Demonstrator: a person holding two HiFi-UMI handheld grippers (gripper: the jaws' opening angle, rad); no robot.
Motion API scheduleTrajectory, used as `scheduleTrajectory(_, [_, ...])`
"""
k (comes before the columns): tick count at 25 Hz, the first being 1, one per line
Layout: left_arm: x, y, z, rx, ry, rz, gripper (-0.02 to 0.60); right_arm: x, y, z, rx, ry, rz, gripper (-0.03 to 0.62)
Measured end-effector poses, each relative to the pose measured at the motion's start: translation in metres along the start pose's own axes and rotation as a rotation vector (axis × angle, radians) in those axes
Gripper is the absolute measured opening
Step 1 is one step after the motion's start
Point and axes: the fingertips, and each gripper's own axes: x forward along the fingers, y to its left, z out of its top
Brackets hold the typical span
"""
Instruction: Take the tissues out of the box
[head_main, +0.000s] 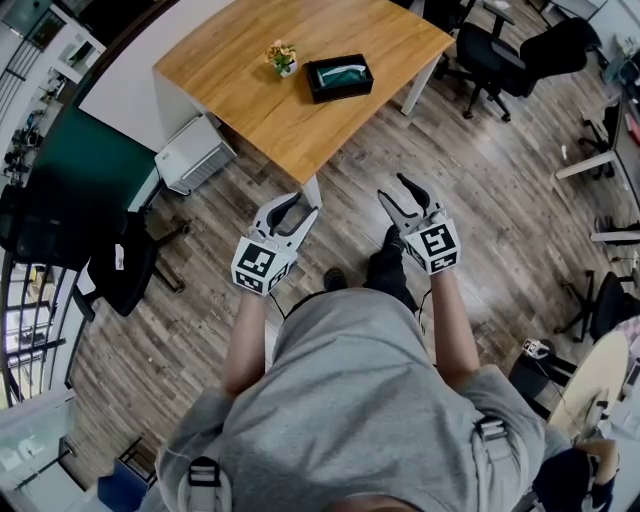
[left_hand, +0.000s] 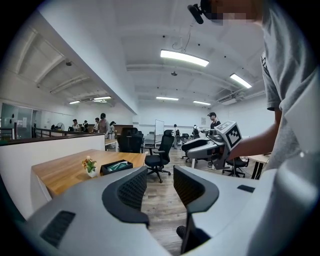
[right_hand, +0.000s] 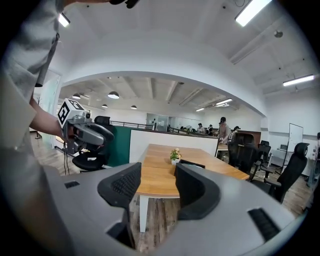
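Note:
A black tissue box (head_main: 339, 77) with a pale tissue showing in its top lies on the wooden table (head_main: 390, 35), well ahead of both grippers. In the left gripper view the tissue box (left_hand: 116, 166) sits far off to the left of the jaws. In the right gripper view the box (right_hand: 192, 164) is half hidden behind the right jaw. My left gripper (head_main: 300, 205) (left_hand: 160, 175) and right gripper (head_main: 392, 187) (right_hand: 157, 172) hang over the floor near the table's corner. Both are open with nothing between the jaws.
A small potted flower (head_main: 283, 58) stands just left of the box. A white cabinet (head_main: 195, 155) sits under the table's left side. Black office chairs stand at the left (head_main: 120, 270) and beyond the table at the upper right (head_main: 495, 55). Several people are far in the background.

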Motion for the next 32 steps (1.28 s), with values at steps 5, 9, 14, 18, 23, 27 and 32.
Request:
scheduleTrajectory(5, [0.003, 0.000, -0.003, -0.003, 0.012, -0.004, 0.211, -0.001, 0.002, -0.007, 0.001, 0.013, -0.001, 0.297])
scheduleTrajectory(9, [0.008, -0.003, -0.004, 0.001, 0.022, -0.026, 0.242, -0.001, 0.000, -0.014, -0.011, 0.031, -0.001, 0.340])
scheduleTrajectory(14, [0.015, -0.005, -0.004, 0.014, 0.031, -0.041, 0.258, -0.001, -0.002, -0.018, -0.015, 0.036, 0.000, 0.367])
scheduleTrajectory(18, [0.019, -0.005, -0.004, 0.017, 0.039, -0.057, 0.258, 0.001, -0.003, -0.020, -0.012, 0.044, -0.002, 0.368])
scheduleTrajectory(23, [0.025, -0.006, -0.005, 0.017, 0.052, -0.069, 0.258, 0.002, -0.009, -0.028, 0.002, 0.055, -0.012, 0.367])
scheduleTrajectory(27, [0.030, -0.003, -0.005, 0.011, 0.055, -0.064, 0.258, 0.004, -0.016, -0.031, -0.009, 0.062, -0.025, 0.367])
scheduleTrajectory(32, [0.046, 0.003, -0.002, 0.005, 0.061, -0.054, 0.258, 0.008, -0.029, -0.031, 0.012, 0.075, -0.018, 0.367])
